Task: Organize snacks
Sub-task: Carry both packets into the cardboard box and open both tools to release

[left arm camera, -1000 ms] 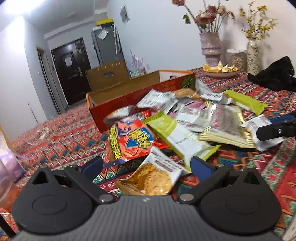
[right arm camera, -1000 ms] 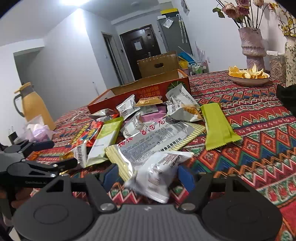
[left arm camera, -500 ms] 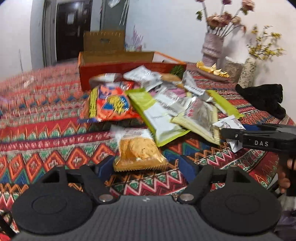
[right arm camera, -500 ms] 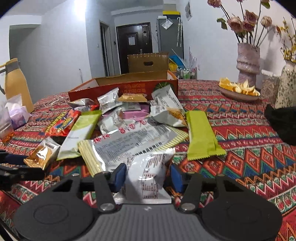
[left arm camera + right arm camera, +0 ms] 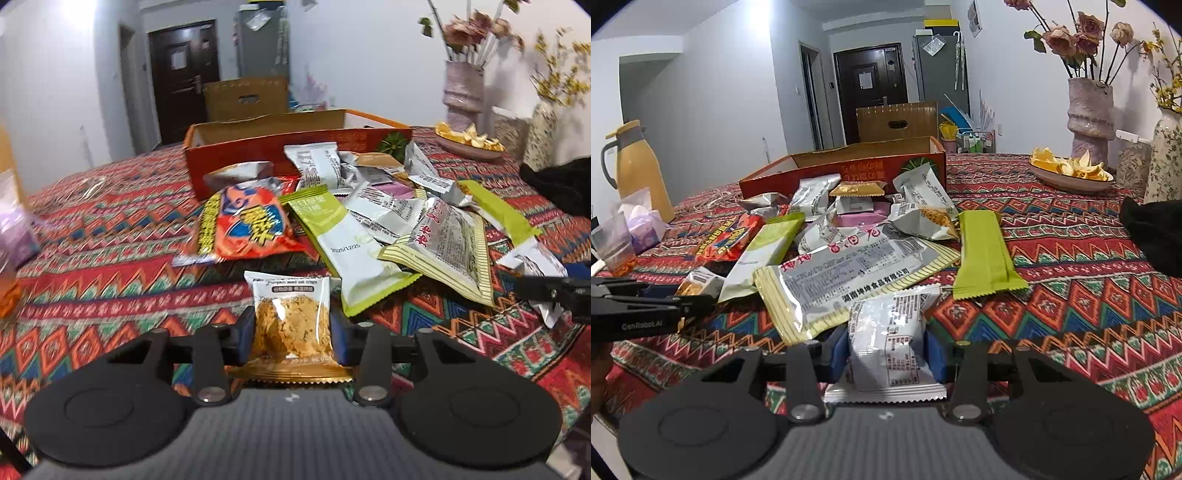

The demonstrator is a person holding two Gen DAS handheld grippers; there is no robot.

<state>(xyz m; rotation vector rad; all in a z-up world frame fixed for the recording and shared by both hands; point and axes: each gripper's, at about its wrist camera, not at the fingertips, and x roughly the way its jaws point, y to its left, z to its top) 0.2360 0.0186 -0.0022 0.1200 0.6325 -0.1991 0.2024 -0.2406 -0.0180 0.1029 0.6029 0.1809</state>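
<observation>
Left gripper (image 5: 293,334): jaws have just been closing and now pinch a crisp packet (image 5: 291,321) by its two sides, long axis along the fingers, clear end pointing toward the box (image 5: 295,149). Right gripper (image 5: 886,350): jaws have just been closing and now pinch a white packet (image 5: 890,343) likewise, long axis pointing away. Both packets lie near the table's (image 5: 1089,258) near edge. A heap of snacks (image 5: 849,240) stands between them and the box. A green packet (image 5: 986,254) lies at the heap's right.
</observation>
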